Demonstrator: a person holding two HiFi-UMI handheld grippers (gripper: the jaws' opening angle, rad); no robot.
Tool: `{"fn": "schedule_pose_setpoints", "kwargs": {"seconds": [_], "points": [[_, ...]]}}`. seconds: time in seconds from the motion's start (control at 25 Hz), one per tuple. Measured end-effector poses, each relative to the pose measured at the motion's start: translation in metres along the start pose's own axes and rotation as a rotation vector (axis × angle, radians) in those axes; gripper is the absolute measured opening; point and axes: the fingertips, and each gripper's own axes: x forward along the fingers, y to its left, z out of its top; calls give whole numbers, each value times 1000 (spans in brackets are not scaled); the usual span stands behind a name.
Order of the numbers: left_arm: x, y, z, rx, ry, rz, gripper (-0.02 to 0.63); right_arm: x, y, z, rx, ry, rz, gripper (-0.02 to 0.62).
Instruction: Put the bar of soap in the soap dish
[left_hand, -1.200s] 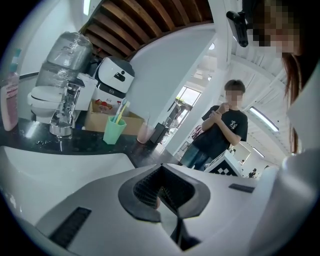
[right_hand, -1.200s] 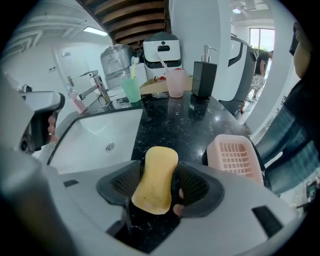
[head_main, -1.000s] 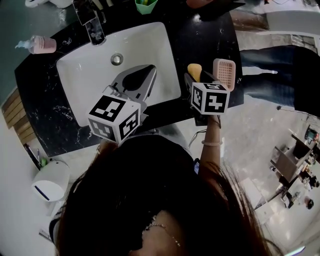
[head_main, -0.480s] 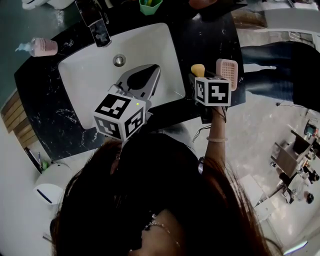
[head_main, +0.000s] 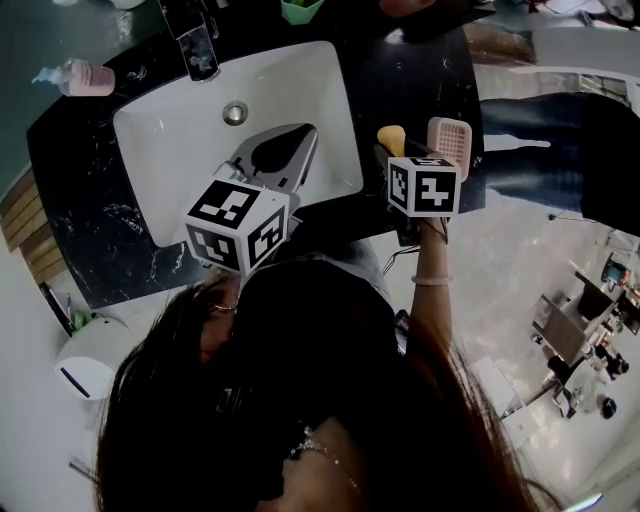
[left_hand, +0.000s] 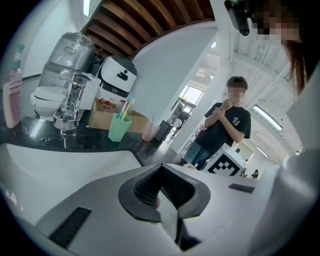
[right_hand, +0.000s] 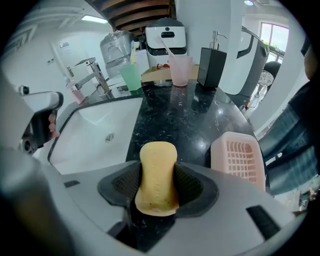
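Note:
The yellow bar of soap lies on the black counter, right of the sink. My right gripper points steeply down over it. Its jaws are closing with the soap between them, and both pads meet its long sides. In the head view the soap sticks out beyond the right gripper. The pink slotted soap dish stands empty just right of the soap, also visible as the soap dish. My left gripper hovers over the sink, shut on nothing, as the left gripper view shows.
The white sink has a chrome faucet at its back. A green cup, pink cup and black dispenser stand at the counter's rear. A pink bottle sits far left. A person stands beyond the counter.
Both grippers keep their places. Only the head view shifts a little, and the soap stays between the right jaws.

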Motion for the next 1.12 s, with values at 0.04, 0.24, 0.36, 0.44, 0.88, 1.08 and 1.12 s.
{"fn": "schedule_pose_setpoints", "kwargs": {"seconds": [0.04,0.24,0.36,0.44,0.88,1.08,1.12], "points": [[0,1,1,-1,-6,15,-8,0,0,0,-11,-7,1,206],[0,-4,4,-5,-32,64,-8,-1,2,-3,-63,-10,24,206],[1,-9,5,0,-35,74,-8,-2,2,-4,-65,-12,50,206],[3,-12,4,-1,-35,78,-8,-3,2,-4,-67,-12,63,206],[11,-21,4,0,-39,82,-8,-22,1,0,-84,-30,98,206],[14,-26,4,8,-41,69,-8,-34,-4,4,-78,-52,96,206],[14,-27,4,8,-41,67,-8,-37,-5,5,-76,-56,94,206]]}}
